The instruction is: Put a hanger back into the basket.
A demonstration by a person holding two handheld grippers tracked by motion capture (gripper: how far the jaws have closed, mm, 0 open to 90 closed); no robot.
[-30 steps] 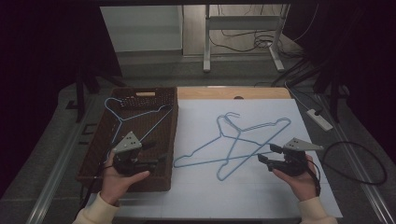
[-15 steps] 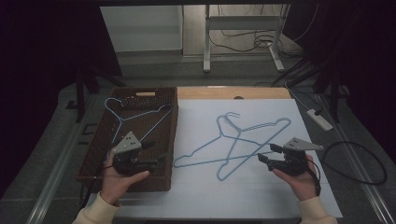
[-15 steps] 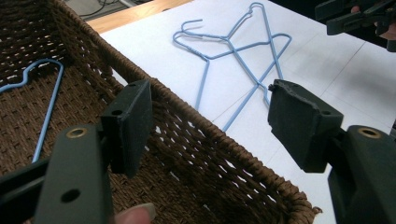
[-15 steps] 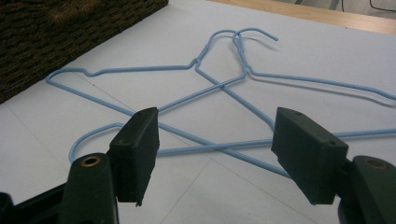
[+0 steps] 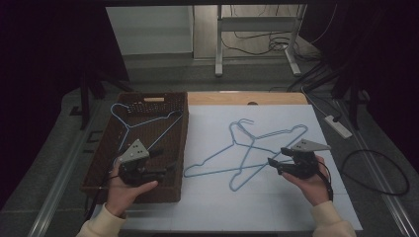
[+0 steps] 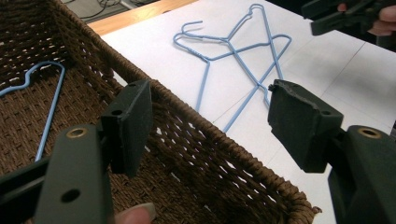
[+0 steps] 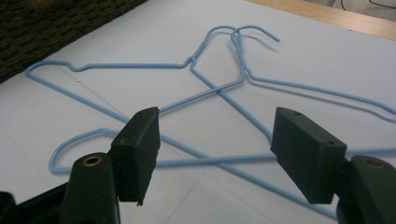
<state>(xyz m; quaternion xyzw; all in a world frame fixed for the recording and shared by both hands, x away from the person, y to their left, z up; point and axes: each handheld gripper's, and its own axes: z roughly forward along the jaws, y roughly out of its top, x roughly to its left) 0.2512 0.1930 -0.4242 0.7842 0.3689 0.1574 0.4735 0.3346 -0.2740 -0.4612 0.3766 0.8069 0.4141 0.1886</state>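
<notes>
Two light-blue wire hangers (image 5: 254, 140) lie crossed on the white sheet (image 5: 217, 197), hooks toward the far side. A third blue hanger (image 5: 143, 123) lies inside the brown woven basket (image 5: 183, 143) at the left. My left gripper (image 5: 165, 160) is open over the basket's near right part, jaws toward the sheet. In the left gripper view its jaws (image 6: 210, 121) frame the basket rim (image 6: 219, 140), with the crossed hangers (image 6: 233, 46) beyond. My right gripper (image 5: 276, 158) is open just right of the crossed hangers. Its jaws (image 7: 215, 149) hover above their lower wires (image 7: 219, 88).
A wooden table edge (image 5: 247, 98) shows beyond the sheet. A white power strip (image 5: 338, 126) and a looped black cable (image 5: 375, 173) lie on the floor at the right. Metal table legs (image 5: 217, 44) stand behind. The right gripper (image 6: 336, 14) shows far off in the left gripper view.
</notes>
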